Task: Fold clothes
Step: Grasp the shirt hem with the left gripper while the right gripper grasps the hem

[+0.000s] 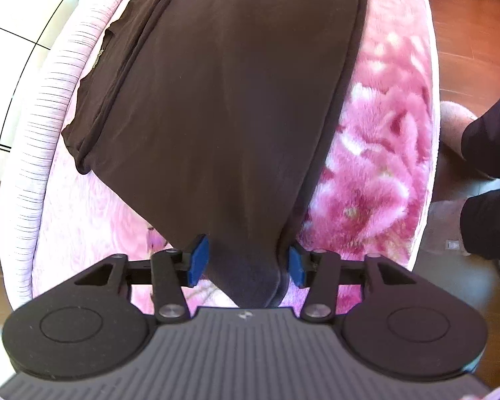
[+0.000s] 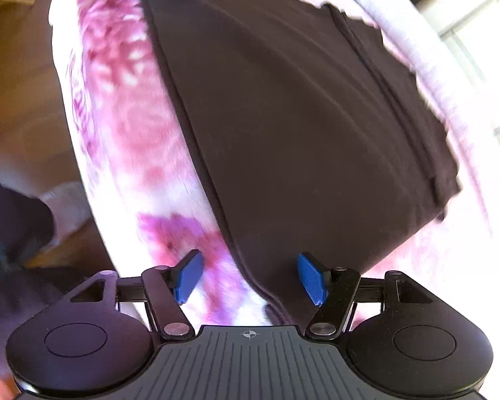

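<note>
A dark brown garment (image 1: 223, 100) lies folded into a long flat band on a pink flowered blanket (image 1: 376, 173). My left gripper (image 1: 246, 261) is open, its blue pads (image 1: 198, 260) on either side of the garment's near corner. In the right wrist view the same garment (image 2: 300, 116) stretches away from me. My right gripper (image 2: 250, 276) is open, its blue pads (image 2: 311, 278) straddling the garment's near edge, apart from the cloth. The view is blurred.
The blanket (image 2: 126, 116) covers a bed with a pale striped border (image 1: 50, 106). Wooden floor (image 1: 466, 33) lies to the right, and a person's dark-clothed legs (image 1: 490, 153) stand there. A white tiled surface (image 1: 13, 16) is at the far left.
</note>
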`<action>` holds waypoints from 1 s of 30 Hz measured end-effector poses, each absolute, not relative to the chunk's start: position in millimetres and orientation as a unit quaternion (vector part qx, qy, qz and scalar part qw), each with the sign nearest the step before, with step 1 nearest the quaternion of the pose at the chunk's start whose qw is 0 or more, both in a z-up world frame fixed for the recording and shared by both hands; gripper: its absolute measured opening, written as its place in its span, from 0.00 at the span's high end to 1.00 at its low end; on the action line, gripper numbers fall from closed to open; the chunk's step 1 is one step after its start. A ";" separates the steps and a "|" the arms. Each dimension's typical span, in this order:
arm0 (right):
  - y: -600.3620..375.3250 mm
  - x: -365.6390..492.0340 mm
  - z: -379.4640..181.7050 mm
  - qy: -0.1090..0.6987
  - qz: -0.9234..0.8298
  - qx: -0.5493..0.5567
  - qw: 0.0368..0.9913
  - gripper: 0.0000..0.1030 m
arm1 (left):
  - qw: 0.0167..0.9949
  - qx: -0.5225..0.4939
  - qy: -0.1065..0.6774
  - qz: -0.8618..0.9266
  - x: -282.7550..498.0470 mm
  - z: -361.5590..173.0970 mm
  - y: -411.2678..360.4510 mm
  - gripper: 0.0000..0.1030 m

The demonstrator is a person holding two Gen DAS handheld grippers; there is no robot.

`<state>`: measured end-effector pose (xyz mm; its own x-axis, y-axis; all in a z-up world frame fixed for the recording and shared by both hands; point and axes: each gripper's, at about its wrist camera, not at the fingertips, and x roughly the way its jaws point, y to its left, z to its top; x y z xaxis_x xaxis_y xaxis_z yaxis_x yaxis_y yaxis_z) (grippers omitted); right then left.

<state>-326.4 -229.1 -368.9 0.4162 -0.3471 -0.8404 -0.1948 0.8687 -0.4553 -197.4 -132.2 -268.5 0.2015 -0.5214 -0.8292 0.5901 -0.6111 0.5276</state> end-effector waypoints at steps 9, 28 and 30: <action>-235.7 -342.5 -383.9 0.515 -0.051 -0.388 0.763 0.38 | 0.448 0.633 0.023 -0.631 -187.0 -265.3 -132.5 0.95; -195.7 -375.2 -280.9 0.561 0.007 -0.263 0.785 0.96 | 0.432 0.612 0.067 -0.659 -191.7 -170.4 -63.4 0.98; -187.1 -385.1 -267.2 0.571 0.020 -0.243 0.784 0.96 | 0.421 0.612 0.085 -0.664 -198.1 -159.3 -47.5 0.98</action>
